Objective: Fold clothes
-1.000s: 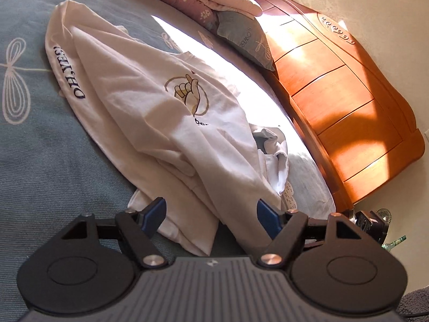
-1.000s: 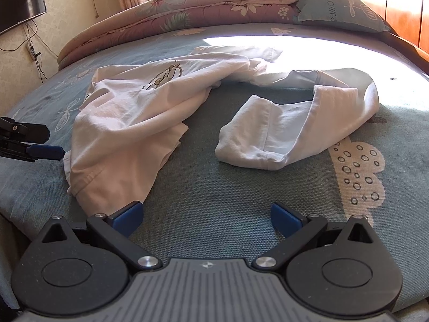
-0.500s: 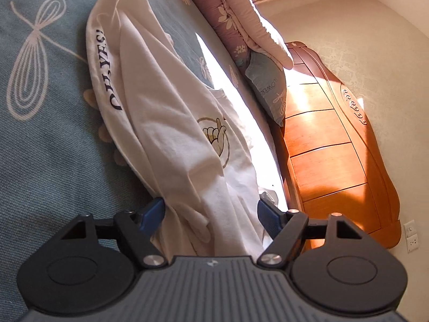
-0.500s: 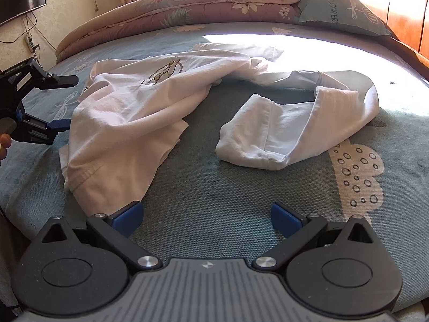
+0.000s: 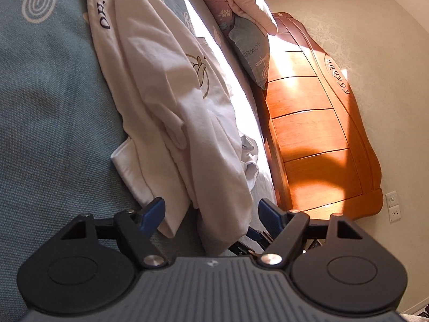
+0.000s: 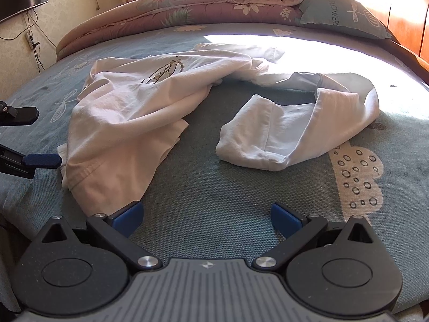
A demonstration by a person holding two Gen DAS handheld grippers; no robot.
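Fingers of the left gripper (image 5: 211, 212) stand spread around the hem of the shirt (image 5: 166, 102), which stretches toward twelve o'clock on the bed (image 6: 228, 201); the right gripper (image 6: 206, 218) gapes empty beside it.

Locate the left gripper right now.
In the right wrist view the left gripper is at the left edge, jaws open around the shirt's hem corner on the bed.
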